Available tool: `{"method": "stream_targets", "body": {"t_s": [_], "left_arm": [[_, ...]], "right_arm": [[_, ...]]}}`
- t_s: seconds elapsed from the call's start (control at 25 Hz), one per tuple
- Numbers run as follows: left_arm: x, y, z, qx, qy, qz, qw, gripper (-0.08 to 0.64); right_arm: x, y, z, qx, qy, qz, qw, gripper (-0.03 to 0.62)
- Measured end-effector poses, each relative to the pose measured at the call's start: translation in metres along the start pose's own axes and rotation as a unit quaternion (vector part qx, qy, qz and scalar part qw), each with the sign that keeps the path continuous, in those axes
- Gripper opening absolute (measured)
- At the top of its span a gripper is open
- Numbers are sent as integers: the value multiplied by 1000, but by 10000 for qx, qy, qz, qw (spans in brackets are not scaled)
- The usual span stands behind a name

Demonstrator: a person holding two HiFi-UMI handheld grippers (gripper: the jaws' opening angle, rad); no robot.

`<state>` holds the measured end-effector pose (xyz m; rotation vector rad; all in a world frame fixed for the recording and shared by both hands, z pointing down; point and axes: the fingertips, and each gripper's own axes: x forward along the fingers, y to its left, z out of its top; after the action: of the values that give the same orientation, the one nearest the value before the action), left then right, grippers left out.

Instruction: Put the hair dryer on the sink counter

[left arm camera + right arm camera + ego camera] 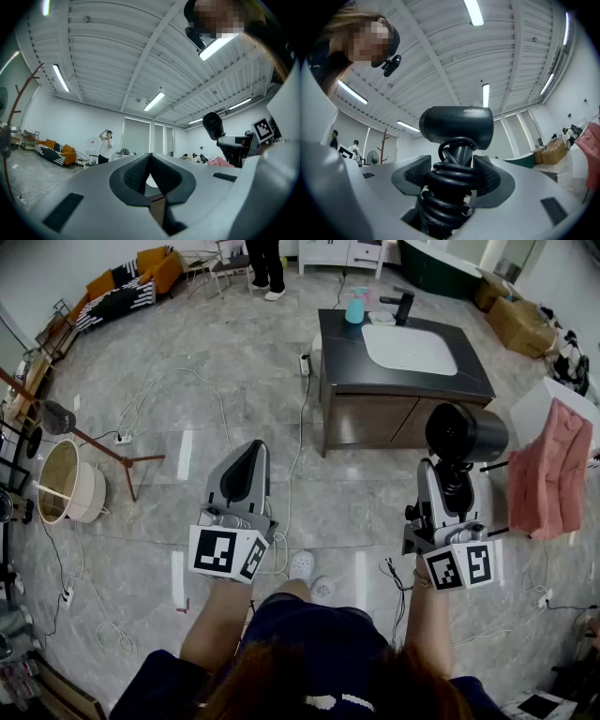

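Note:
My right gripper (pixel 448 479) is shut on the black hair dryer (pixel 466 434), holding it upright by the handle with its cord coiled round it. In the right gripper view the coiled handle (pixel 451 180) fills the gap between the pads, and the dryer's barrel (pixel 457 124) sits above them. The sink counter (pixel 342 352), dark-topped with a white basin (pixel 410 350), stands on the floor ahead, up and left of the dryer. My left gripper (pixel 246 472) hangs over the floor at the left, shut and empty (pixel 149 163). The hair dryer (pixel 212 124) also shows in the left gripper view.
A teal bottle (pixel 354 310) and a black faucet (pixel 401 306) stand at the counter's back edge. A pink towel (pixel 553 470) hangs at the right. A coat stand (pixel 94 442), a round tub (pixel 66 484), cables and a power strip (pixel 178 579) lie left. A person (pixel 265 263) stands far back.

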<state>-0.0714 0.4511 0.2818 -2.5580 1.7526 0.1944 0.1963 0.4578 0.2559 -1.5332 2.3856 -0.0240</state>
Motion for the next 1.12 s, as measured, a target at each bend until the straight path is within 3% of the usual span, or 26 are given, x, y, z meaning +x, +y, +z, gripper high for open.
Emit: {"method": "stream_targets", "body": {"t_s": [0.32,0.56,1.12], "left_arm": [[-19,-7,22,-8,-65,26,10000,18],[-48,-51,17,97,-147,48,9998,18],[1,-37,10,165,-172,36,9997,18]], "right_arm": [[-11,14,15,-67,67,55,9999,293],[-62,3,26,164,-180,155,9996,295],[-18,-23,21,213,-217,222,9993,295]]}}
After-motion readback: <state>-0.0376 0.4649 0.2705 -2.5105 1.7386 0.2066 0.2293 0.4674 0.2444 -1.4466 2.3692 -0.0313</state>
